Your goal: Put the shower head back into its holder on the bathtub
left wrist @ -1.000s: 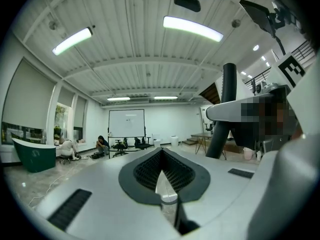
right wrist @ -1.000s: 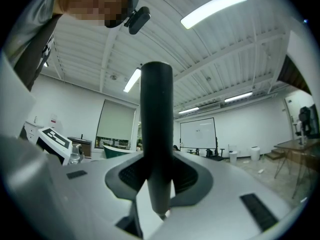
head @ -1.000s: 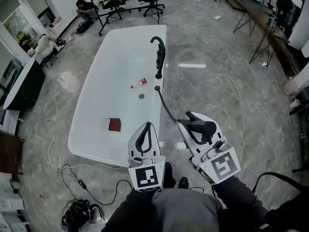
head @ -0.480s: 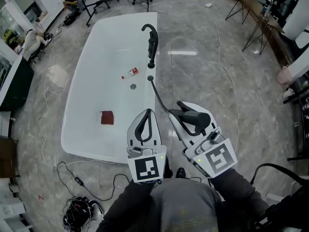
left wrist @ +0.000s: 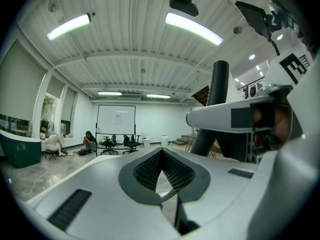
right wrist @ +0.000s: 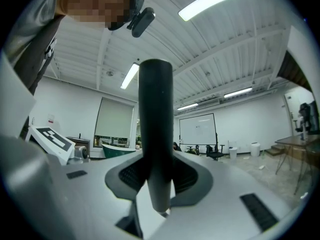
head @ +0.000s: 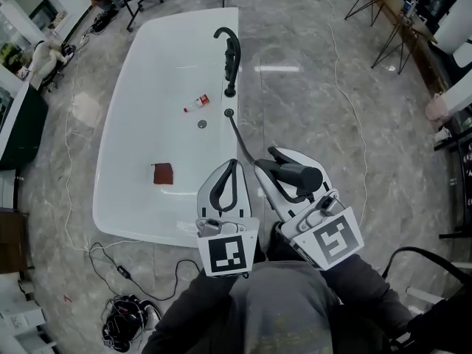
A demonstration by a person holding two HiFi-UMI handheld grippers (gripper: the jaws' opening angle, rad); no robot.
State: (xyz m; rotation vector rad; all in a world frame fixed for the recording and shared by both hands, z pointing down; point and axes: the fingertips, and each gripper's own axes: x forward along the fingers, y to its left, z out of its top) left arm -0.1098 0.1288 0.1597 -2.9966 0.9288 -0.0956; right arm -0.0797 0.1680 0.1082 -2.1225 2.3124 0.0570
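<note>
The right gripper (head: 269,159) is clamped across the dark cylindrical handle of the shower head (head: 296,175), its jaws narrow and pressed on either side so the piece cannot roll or slip while it is carried. It is held roughly level, above the floor beside the white bathtub (head: 110,190), well short of the rim. Its black hose (head: 243,142) trails from it to a small dark socket (head: 229,113) on the tub's edge just below the black faucet (head: 232,50). This socket is probably the holder, so following the hose should guide the handle home. The left gripper (left wrist: 161,153) has its jaws together on nothing, kept alongside as a spare.
</note>
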